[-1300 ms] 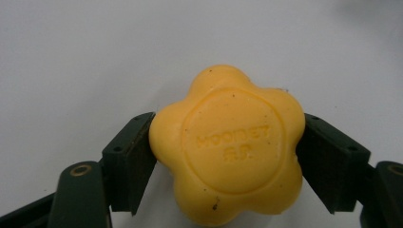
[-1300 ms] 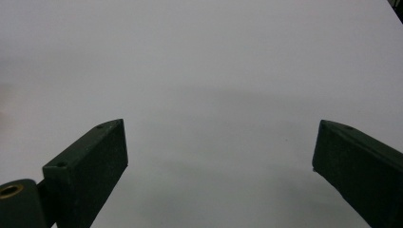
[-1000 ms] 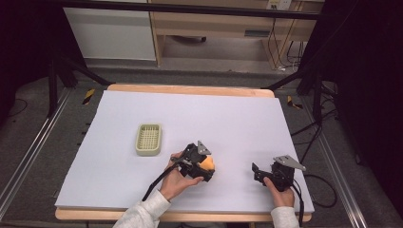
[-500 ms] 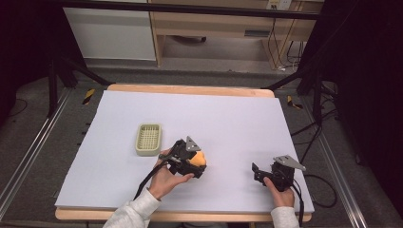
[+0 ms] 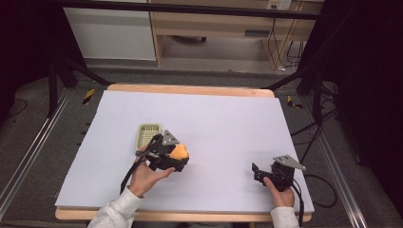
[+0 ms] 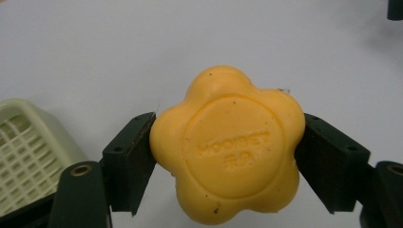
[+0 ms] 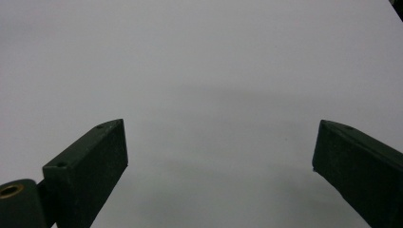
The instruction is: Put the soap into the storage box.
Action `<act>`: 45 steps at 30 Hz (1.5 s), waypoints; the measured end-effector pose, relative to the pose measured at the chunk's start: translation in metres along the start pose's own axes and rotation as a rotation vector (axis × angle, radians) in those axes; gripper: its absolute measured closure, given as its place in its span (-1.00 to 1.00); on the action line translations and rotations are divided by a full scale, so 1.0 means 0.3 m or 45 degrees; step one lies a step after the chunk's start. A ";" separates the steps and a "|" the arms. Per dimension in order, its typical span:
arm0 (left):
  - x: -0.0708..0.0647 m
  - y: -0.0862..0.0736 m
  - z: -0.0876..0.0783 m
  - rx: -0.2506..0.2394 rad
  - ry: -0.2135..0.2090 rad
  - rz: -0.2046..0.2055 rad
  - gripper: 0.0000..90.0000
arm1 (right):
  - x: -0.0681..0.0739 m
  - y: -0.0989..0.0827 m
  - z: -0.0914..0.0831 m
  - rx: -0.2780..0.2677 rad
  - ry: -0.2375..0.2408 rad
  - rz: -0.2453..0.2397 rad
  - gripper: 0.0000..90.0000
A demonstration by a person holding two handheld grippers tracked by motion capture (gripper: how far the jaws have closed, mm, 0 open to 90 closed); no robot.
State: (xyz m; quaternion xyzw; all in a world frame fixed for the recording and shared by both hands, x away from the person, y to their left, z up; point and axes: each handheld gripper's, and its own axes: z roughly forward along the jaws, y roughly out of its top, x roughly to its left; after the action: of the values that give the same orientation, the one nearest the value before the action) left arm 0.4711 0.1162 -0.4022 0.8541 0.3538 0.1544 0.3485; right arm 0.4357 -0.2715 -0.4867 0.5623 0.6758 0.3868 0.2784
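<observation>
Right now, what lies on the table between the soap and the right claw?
Nothing: in the high view, only bare white table separates the yellow soap from the right claw.

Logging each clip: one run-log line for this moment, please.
left gripper: shut on yellow flower-shaped soap bar | pale green slotted plastic soap dish: beside it | right gripper: open, empty

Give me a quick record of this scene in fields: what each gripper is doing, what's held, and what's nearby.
left gripper: shut on the soap
soap: yellow, flower-shaped, clamped between both jaws
soap dish: pale green, slotted, empty, just beside the left gripper
right gripper: open, holding nothing, over bare white table
</observation>
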 end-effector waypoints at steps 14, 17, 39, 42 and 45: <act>0.113 -0.010 -0.060 -0.040 0.049 -0.096 -0.43 | 0.001 0.000 0.000 0.002 -0.001 0.000 -0.89; 0.137 -0.009 -0.061 -0.053 0.068 -0.124 -0.43 | 0.001 0.001 0.000 0.005 0.002 0.002 -0.89; 0.267 -0.013 -0.068 -0.061 0.132 -0.217 -0.43 | 0.003 0.002 0.002 0.011 0.000 -0.005 -0.89; 0.283 -0.010 -0.066 -0.058 0.141 -0.222 -0.43 | 0.004 0.001 0.002 0.008 -0.004 -0.009 -0.89; 0.301 -0.010 -0.061 -0.056 0.146 -0.232 -0.43 | 0.003 0.002 0.002 0.012 -0.001 -0.007 -0.89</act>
State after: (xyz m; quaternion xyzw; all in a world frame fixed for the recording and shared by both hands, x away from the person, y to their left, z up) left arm 0.5237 0.1909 -0.3897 0.8003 0.4460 0.1786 0.3589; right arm 0.4363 -0.2703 -0.4866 0.5620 0.6791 0.3824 0.2770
